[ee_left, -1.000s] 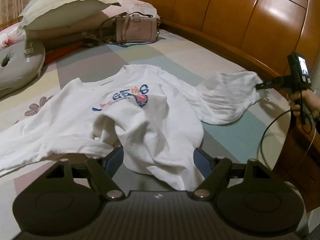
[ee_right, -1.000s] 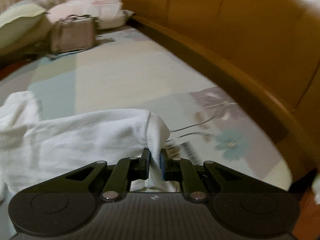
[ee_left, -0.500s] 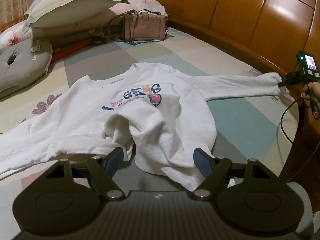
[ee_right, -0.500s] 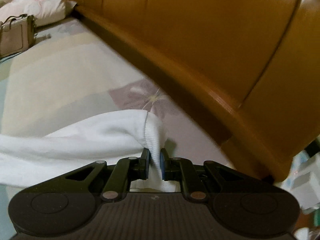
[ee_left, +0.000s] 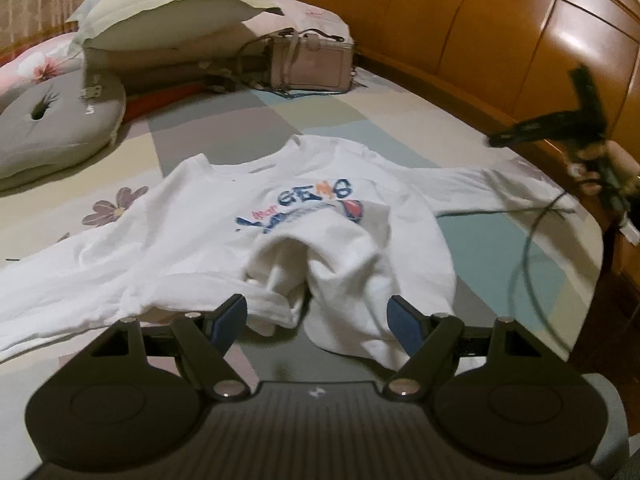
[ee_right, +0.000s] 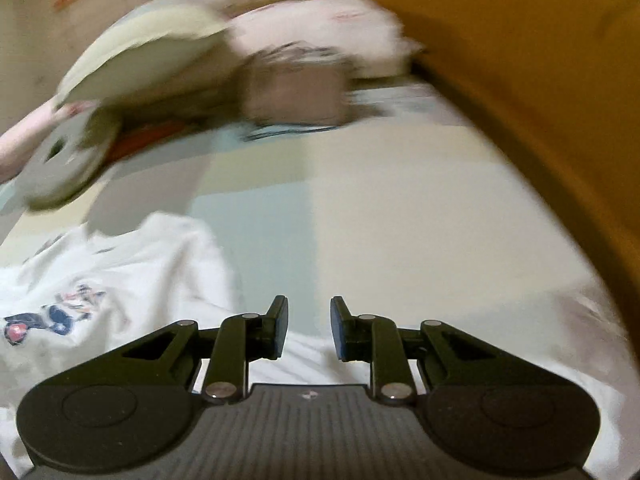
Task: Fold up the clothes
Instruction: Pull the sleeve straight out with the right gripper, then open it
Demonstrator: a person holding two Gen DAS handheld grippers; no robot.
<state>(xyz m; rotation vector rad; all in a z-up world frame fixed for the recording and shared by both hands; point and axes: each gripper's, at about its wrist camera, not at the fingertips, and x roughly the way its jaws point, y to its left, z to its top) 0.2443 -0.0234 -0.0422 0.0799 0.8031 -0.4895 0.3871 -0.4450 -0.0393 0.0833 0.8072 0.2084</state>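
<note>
A white long-sleeved top (ee_left: pixel 224 220) with a blue and red print lies front up on the bed, its lower part bunched into a hump. My left gripper (ee_left: pixel 318 318) stands open just before that bunched hem, nothing between its fingers. The right sleeve (ee_left: pixel 480 186) lies stretched out flat toward the bed's right edge. In the left wrist view my right gripper (ee_left: pixel 496 140) hovers above the sleeve's end, held in a hand. The right wrist view is blurred: my right gripper (ee_right: pixel 309 326) is open and empty, the white top (ee_right: pixel 120 276) low at left and the sleeve (ee_right: pixel 312 360) under it.
A pink handbag (ee_left: pixel 312 62), pillows (ee_left: pixel 168 12) and a grey round cushion (ee_left: pixel 52 120) crowd the head of the bed. A wooden headboard (ee_left: pixel 500 28) runs along the right side. A black cable (ee_left: pixel 528 248) hangs over the bed's right edge. Patterned sheet (ee_left: pixel 320 116) lies bare beyond the collar.
My right gripper pulled the sleeve out straight to the right, then opened and let go of the cuff, lifting and swinging back toward the bed. My left gripper stayed open near the hem.
</note>
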